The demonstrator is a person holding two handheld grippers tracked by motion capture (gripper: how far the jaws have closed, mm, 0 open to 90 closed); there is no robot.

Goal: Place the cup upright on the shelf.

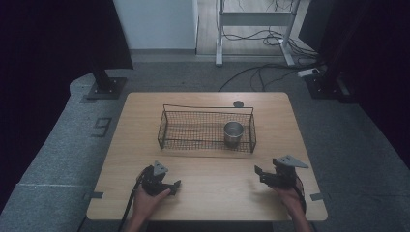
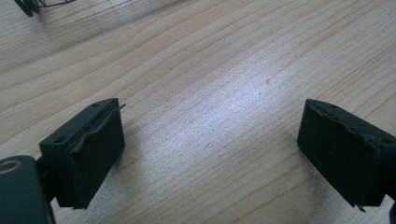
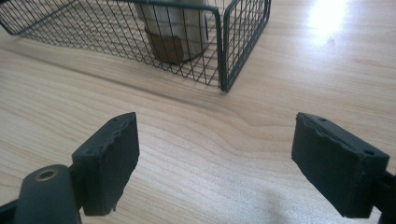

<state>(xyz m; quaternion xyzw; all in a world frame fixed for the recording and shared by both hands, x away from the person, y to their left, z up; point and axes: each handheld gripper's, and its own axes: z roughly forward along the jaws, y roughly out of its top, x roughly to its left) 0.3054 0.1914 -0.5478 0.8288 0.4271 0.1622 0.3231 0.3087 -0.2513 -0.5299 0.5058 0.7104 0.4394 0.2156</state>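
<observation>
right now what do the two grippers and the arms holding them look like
Both are black hand-held tools. The left gripper and the right gripper each carry a grey three-cornered plate on top and end in two blocky black jaws with small screw holes and rough-edged pads. A dark cable trails from the left one. The forearms are bare, no sleeves showing.

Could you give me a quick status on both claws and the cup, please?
Left claw open, empty, low over the table. Right claw open, empty, facing the wire basket. Metal cup upright inside the basket's right end. Basket wall between right claw and cup.
</observation>
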